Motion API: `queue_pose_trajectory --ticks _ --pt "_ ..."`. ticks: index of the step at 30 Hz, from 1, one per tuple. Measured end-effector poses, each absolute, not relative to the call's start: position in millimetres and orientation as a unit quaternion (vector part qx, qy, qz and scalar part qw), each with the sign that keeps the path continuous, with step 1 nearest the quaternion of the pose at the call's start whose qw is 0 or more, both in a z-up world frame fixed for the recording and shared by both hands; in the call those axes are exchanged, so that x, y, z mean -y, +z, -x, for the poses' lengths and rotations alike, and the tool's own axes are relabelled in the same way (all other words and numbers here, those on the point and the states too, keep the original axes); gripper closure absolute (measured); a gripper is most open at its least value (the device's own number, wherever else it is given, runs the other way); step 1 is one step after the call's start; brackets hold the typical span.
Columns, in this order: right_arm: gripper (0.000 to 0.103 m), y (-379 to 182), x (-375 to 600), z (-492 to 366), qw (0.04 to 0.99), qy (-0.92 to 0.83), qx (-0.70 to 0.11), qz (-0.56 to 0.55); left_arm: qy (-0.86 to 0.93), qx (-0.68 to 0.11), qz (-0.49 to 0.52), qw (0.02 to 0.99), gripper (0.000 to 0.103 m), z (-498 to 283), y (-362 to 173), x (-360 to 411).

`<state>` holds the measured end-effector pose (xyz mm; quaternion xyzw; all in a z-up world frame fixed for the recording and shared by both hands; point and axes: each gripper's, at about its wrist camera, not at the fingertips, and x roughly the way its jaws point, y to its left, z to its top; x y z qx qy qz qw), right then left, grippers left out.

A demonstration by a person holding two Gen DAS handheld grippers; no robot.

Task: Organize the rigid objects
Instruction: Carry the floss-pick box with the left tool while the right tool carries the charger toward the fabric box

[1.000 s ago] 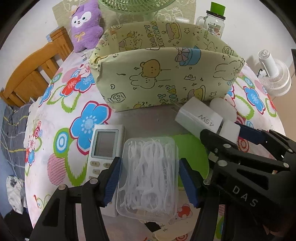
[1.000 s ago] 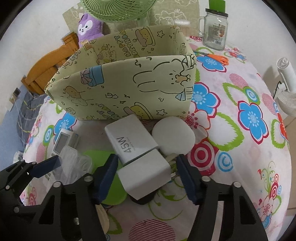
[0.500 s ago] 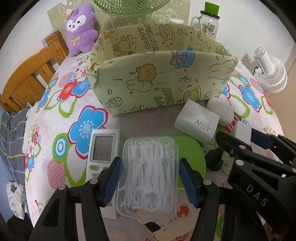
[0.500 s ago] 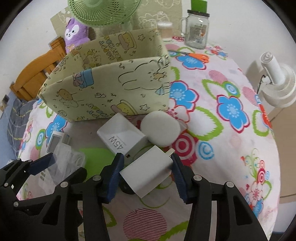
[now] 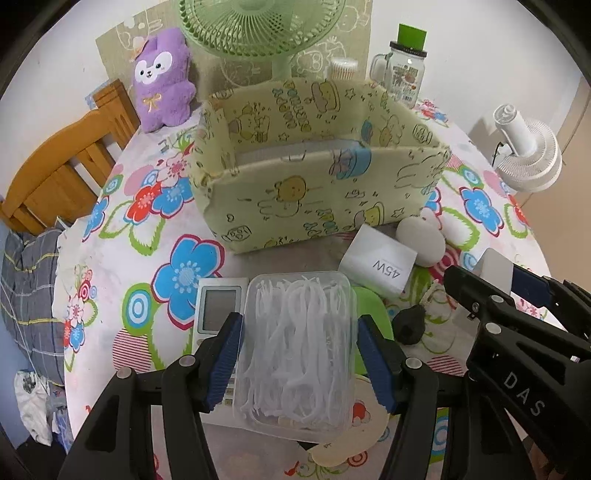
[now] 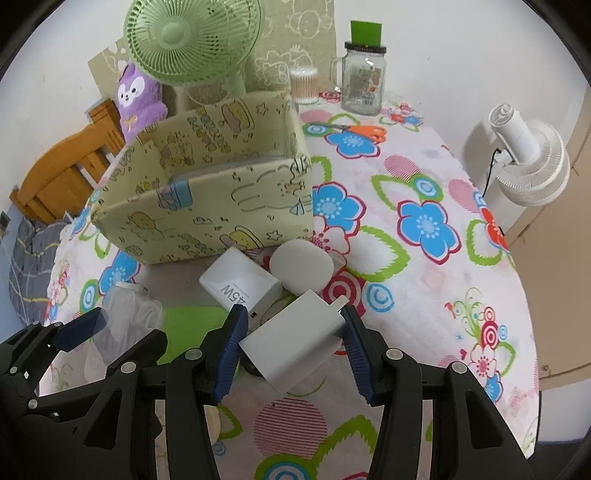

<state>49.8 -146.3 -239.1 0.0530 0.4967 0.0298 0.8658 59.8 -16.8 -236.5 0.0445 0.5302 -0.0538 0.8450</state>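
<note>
Your left gripper (image 5: 299,360) has its blue pads pressed on both sides of a clear floss-pick box (image 5: 295,354), so that box is held, lifted over the remote control (image 5: 218,310) and the green lid (image 5: 371,314) that lie on the flowered tablecloth (image 5: 122,258). Left of all this, at the table's edge, you can see a wooden chair (image 5: 59,173) and a purple plush toy (image 5: 160,79). Ahead of you in the middle stands the open yellow fabric bin (image 5: 314,173), with a green fan (image 5: 258,26) behind it. Just in front of the bin's right corner lie a white 45W charger box (image 5: 378,262) and a white round case (image 5: 421,242), touching each other. Your right gripper (image 6: 291,349) has just been closing its jaws and now clamps a white plug adapter (image 6: 295,345) between the pads, tilted, its prong toward the round case. A small black object (image 5: 408,325) sits under it on the cloth. Further right and back stand a glass jar (image 6: 364,79) with a green cap, orange scissors (image 6: 364,131), and, off the table, a white fan (image 6: 528,166)
</note>
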Motion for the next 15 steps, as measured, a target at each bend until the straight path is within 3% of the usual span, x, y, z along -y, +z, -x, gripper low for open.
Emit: queue_pose_trajectory --ticks 15 --pt "0.048 -183 139 -39 0.885 0.020 -0.462 -0.056 -0.051 -0.504 -0.036 0.862 0.039 -58 -189 5"
